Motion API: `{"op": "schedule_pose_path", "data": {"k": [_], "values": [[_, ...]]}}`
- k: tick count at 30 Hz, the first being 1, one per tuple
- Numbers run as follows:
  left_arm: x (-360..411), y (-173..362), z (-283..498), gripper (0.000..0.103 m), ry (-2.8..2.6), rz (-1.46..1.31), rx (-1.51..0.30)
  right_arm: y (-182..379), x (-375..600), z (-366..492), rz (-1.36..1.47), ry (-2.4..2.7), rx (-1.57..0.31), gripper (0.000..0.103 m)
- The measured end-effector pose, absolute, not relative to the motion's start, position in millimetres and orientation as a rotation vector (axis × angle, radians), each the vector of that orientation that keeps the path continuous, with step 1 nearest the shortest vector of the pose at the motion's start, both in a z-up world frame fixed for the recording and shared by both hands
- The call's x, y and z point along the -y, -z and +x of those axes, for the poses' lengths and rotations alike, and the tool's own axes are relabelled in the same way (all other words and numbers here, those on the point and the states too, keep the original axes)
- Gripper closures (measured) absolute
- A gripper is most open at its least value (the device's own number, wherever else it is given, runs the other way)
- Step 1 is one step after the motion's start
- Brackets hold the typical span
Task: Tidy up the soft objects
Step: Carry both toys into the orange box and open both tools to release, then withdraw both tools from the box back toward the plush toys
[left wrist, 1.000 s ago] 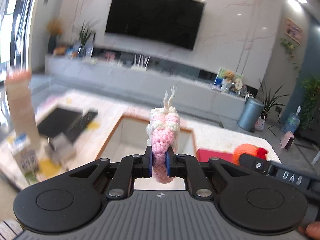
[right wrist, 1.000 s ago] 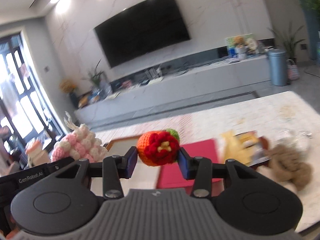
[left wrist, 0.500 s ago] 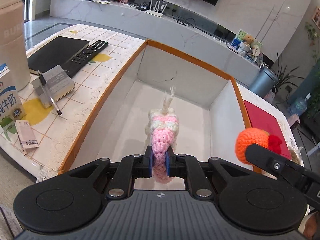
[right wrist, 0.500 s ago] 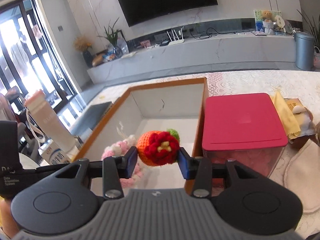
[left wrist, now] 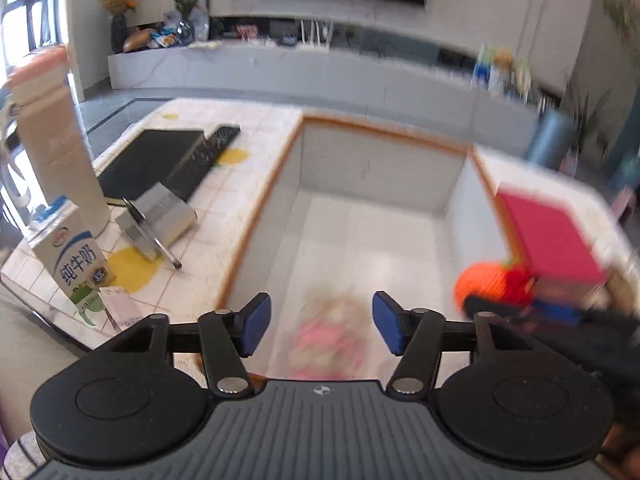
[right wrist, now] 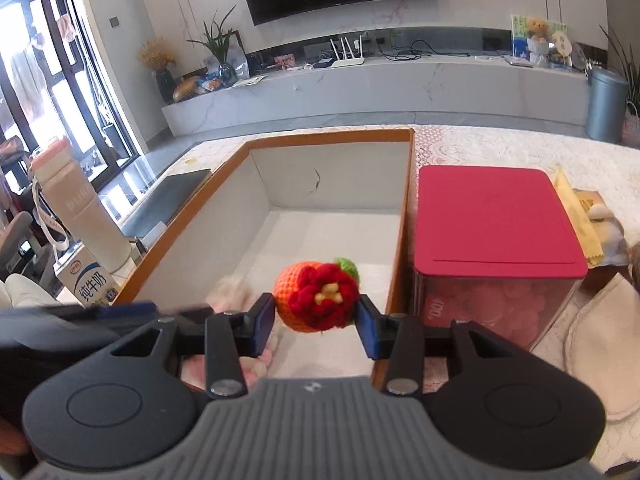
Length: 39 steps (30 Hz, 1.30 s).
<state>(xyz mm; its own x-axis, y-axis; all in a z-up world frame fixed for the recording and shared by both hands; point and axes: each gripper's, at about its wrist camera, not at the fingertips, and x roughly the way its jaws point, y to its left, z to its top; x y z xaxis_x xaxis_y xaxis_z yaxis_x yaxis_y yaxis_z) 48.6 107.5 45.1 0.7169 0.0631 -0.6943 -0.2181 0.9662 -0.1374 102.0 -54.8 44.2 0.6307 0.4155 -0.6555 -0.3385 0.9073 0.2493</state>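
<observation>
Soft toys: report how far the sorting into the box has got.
Done or nearly: the pink crochet toy is loose below the left tool, whose jaws are opening, over the white box; it is too blurred to say it has landed. In hand: the right tool grips the orange crochet toy above the box. Left: releasing it inside.

Bright daylight floods in from the windows [right wrist: 48, 92] on the left, blown out to white, with ceiling light glaring off the marble wall. The left wrist view smears badly: the pink crochet toy [left wrist: 324, 336] is a soft blur and the right edge streaks. The right wrist view stays crisp. Both bend straight lines at the rim, and shadows inside the white box [right wrist: 332, 184] are faint.
</observation>
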Motion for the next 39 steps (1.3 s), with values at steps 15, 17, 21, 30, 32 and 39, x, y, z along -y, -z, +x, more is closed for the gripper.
{"op": "schedule_pose_path", "data": {"k": [15, 17, 21, 30, 32, 39], "values": [[-169.3, -50.0, 40.8, 0.017, -0.354, -0.321, -0.637, -29.1, 7.5, 93.0, 0.005, -0.472, -0.819, 0.058], [-171.0, -47.4, 41.9, 0.017, -0.362, -0.329, -0.646, -25.6, 3.9, 93.6, -0.005, -0.475, -0.837, 0.058], [-176.3, -44.0, 41.0, 0.017, -0.372, -0.349, -0.661, -22.0, 3.8, 97.7, -0.003, -0.457, -0.860, 0.057], [-181.5, -47.6, 37.0, 0.017, -0.397, -0.365, -0.656, -24.8, 2.9, 97.6, 0.003, -0.451, -0.863, 0.053], [-181.6, -50.9, 34.6, 0.017, -0.404, -0.362, -0.647, -30.0, 2.6, 94.2, 0.004, -0.459, -0.848, 0.052], [-181.5, -65.2, 24.4, 0.017, -0.417, -0.368, -0.610, -58.0, 6.6, 76.1, 0.012, -0.486, -0.781, 0.049]]}}
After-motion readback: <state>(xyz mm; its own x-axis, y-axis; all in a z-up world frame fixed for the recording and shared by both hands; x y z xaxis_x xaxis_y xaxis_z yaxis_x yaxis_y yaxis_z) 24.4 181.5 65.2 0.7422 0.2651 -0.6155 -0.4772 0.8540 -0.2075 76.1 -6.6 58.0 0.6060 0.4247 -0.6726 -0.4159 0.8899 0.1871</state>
